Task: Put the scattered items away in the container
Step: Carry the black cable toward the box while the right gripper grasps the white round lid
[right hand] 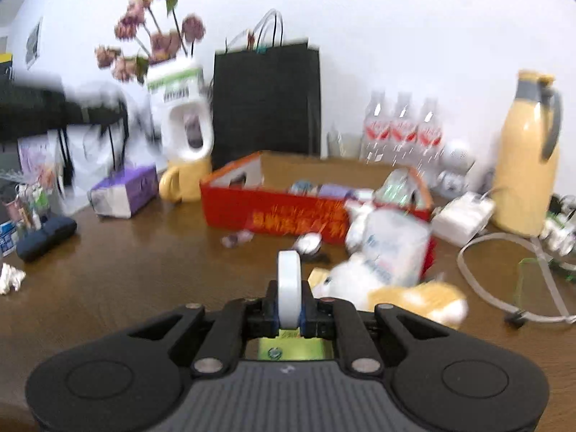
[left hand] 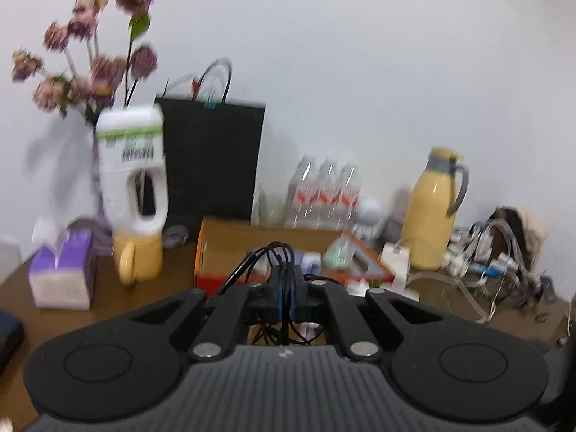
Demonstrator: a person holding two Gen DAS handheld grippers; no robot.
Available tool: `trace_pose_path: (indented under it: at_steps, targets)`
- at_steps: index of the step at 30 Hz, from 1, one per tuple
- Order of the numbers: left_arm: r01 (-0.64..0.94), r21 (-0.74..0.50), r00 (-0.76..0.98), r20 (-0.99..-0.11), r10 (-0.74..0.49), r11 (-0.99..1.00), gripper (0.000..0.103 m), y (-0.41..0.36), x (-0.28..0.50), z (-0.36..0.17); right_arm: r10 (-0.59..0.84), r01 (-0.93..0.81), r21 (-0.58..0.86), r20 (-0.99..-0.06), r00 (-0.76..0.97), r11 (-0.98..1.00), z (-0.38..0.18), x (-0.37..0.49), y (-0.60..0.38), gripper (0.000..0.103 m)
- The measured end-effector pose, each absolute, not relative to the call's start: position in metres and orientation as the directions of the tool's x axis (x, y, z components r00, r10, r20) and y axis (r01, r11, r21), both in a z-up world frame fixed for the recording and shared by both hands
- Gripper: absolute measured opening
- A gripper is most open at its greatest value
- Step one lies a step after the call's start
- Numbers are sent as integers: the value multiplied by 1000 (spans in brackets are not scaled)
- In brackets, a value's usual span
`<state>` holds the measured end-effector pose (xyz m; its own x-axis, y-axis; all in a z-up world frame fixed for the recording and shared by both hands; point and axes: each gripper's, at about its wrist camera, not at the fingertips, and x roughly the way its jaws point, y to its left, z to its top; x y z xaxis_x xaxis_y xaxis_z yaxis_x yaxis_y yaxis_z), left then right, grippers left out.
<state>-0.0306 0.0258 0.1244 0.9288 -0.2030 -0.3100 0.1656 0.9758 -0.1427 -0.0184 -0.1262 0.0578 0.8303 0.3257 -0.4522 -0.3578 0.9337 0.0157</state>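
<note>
White roll of tape point(right hand: 288, 284) clamped in the right tongs point(right hand: 288, 311), black cable point(left hand: 277, 255) pinched in the left tongs point(left hand: 284, 300), red box point(right hand: 273, 212) just ahead already part filled, plush toy point(right hand: 396, 288) and wrappers point(right hand: 235, 239) still loose on table point(right hand: 144, 270) beyond.

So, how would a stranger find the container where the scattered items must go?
Start at the tall black paper bag standing against the white wall. Directly in front of it, on the brown table, lies a low, wide, open-topped cardboard box. Only it has a red front with yellow print; the neighbouring mug and flask are plain yellow.
</note>
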Motion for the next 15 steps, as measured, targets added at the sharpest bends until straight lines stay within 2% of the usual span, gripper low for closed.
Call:
trace_pose_path:
  at_steps: [7, 15]
  targets:
    - [156, -173, 924, -323, -206, 972, 5, 1, -69, 96, 339, -353, 34, -382, 860, 935, 81, -57, -138, 9]
    - [178, -171, 925, -307, -224, 969, 5, 3, -21, 109, 360, -365, 57, -362, 860, 929, 98, -16, -139, 9]
